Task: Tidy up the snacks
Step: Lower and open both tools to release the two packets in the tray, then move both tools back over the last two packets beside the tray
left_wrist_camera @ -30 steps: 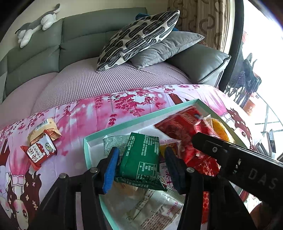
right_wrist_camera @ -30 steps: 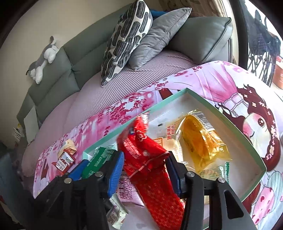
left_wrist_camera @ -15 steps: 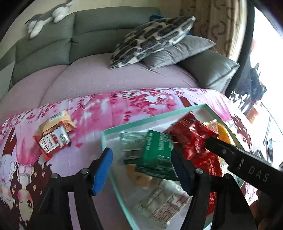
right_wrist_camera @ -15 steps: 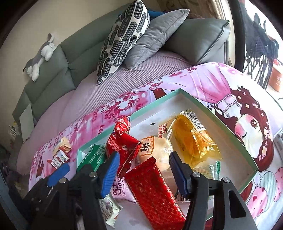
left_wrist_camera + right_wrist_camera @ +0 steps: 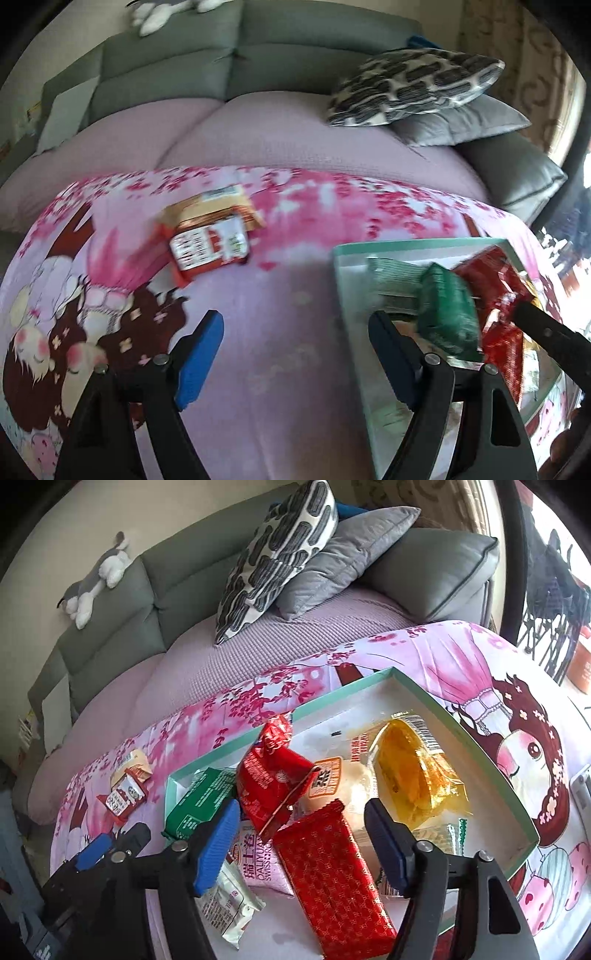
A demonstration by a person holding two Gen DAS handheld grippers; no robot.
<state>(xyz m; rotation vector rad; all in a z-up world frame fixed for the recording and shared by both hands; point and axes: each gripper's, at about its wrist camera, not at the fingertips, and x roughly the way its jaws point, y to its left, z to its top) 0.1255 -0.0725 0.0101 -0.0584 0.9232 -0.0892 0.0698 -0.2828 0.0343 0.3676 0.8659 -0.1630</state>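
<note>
Left wrist view shows my left gripper wide open and empty, aimed at two snacks near the blanket's far edge, while my right gripper, open too, hangs over the full box.

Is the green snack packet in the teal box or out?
In: the green snack packet lies inside the teal box, beside red packets.

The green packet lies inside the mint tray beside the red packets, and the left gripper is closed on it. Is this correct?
Not quite. The green packet does lie in the mint tray beside the red packets, but the left gripper is open and empty, as the left wrist view shows.
</note>
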